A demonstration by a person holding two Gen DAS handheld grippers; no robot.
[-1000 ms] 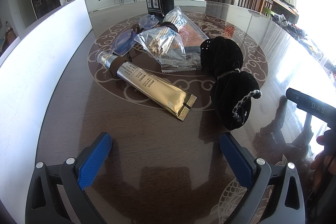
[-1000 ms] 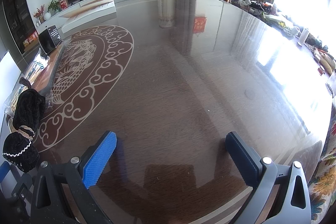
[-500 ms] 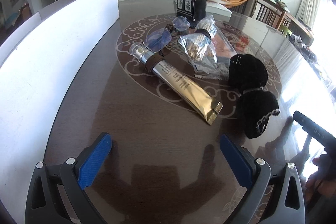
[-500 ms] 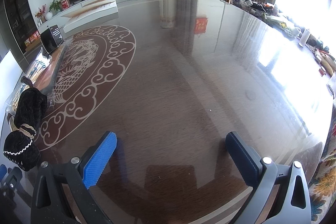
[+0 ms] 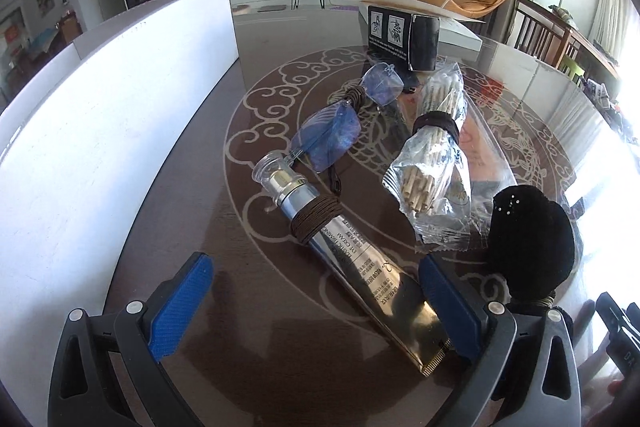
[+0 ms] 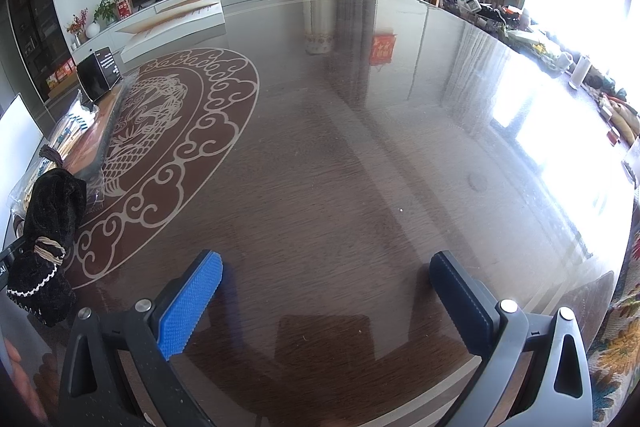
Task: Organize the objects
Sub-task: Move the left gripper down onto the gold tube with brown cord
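Left wrist view: over the last second the left claw (image 5: 316,301) has closed in on the cream tube (image 5: 340,247), whose crimped gold end now lies between its wide-open, empty fingers, where before the tube lay well ahead on the desk (image 5: 208,211). That suggests the tube is the first pick. The right claw (image 6: 326,301) stays spread, empty, over bare desk.

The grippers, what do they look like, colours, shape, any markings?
Both are alike: the left gripper and right gripper have dark grey plastic frames with triangular cut-outs and round silver screws. Each carries two flat finger pads with a ribbed blue face and a dark back. White lettering shows on the right gripper's body at the left view's edge, too partial to read.
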